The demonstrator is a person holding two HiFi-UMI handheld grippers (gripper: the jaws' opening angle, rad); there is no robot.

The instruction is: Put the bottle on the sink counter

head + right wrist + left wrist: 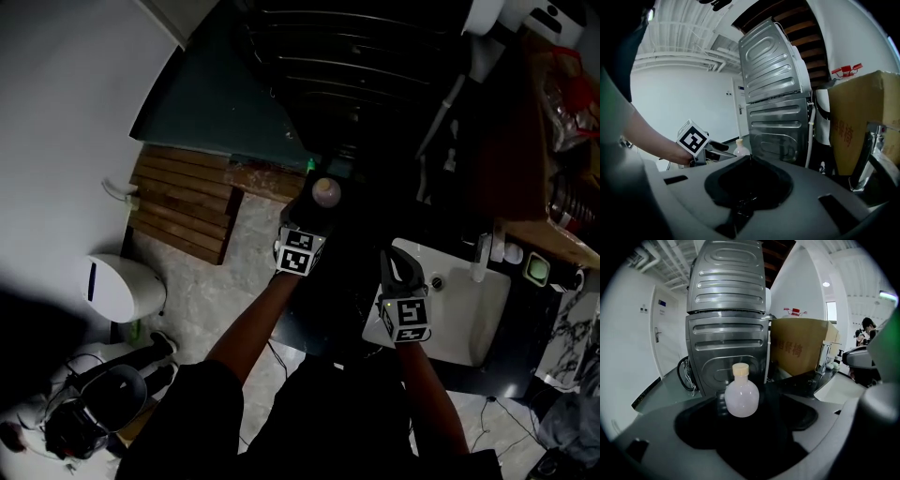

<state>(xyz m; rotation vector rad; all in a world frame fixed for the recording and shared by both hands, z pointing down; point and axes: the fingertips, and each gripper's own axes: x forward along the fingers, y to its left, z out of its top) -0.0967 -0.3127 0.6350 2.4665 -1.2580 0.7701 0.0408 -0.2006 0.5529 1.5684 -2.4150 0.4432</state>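
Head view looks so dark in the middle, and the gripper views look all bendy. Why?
Head view: the light is dim, so the middle goes nearly black, while the pale bottle and white sink stand out. Left gripper view: brighter, bottle sharp, but the wide-angle lens bows the grey metal panel. Right gripper view: the same bending, with black corners.

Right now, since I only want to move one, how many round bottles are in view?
1: the round bottle sits between the jaws of the left gripper, held before the metal machines. Dim items by the sink could hide another.
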